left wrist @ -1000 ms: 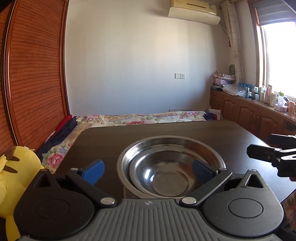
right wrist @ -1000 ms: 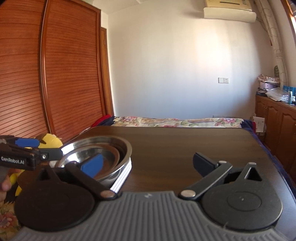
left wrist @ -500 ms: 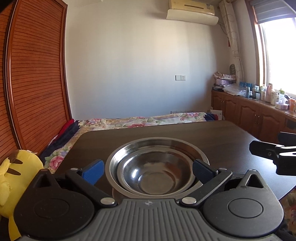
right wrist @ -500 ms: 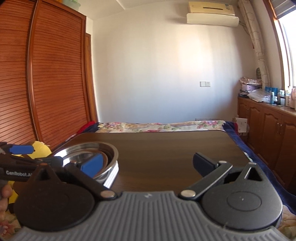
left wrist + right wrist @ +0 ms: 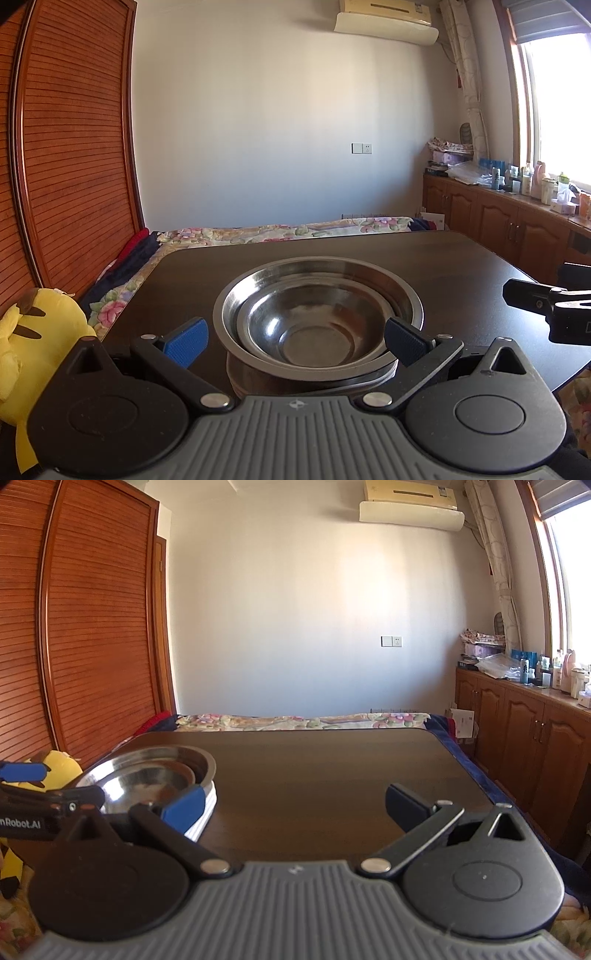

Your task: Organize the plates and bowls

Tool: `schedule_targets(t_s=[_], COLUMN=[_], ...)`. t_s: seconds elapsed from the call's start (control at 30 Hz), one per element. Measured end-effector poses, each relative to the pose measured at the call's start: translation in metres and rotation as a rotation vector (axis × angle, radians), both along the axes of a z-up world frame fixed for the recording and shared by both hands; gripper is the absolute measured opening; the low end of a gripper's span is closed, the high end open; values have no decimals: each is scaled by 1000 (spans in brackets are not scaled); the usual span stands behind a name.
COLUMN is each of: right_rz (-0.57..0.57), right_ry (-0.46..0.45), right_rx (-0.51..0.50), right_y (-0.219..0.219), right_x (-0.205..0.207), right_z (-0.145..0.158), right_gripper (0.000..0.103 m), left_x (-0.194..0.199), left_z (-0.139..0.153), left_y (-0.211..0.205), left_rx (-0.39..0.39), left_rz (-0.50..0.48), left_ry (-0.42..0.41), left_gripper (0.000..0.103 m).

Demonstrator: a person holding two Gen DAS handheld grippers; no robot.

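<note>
The left gripper (image 5: 295, 341) is spread wide and grips nothing; its blue pads flank the near rim of the steel bowls (image 5: 317, 314), whether touching I cannot tell. The right gripper (image 5: 295, 808) is likewise released and empty, poised over bare dark table (image 5: 332, 771), with the bowls off to its left. Two bowls are nested, the smaller bowl (image 5: 314, 328) inside the larger; beneath them sits a stack of white plates (image 5: 201, 819), its count unreadable. A yellow plush toy (image 5: 33, 332) is cut off at the left edge.
</note>
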State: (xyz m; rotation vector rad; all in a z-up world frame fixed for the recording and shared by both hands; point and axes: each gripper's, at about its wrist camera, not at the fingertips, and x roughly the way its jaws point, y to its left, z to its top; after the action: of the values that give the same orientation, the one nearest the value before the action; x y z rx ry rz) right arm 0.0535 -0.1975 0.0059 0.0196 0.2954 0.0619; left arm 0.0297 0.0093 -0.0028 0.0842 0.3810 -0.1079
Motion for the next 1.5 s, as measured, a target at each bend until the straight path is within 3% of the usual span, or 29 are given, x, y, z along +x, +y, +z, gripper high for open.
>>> schedule_targets(t_s=[1.5], right_rz=[-14], right_ry=[-5], right_rx=[-3], right_y=[-7], right_x=[-1], right_z=[1], right_gripper=[103], left_x=[-3], left_z=[-2], left_y=[1], left_rx=[11], left_rz=[6], left_ry=[-3], left_gripper=[103])
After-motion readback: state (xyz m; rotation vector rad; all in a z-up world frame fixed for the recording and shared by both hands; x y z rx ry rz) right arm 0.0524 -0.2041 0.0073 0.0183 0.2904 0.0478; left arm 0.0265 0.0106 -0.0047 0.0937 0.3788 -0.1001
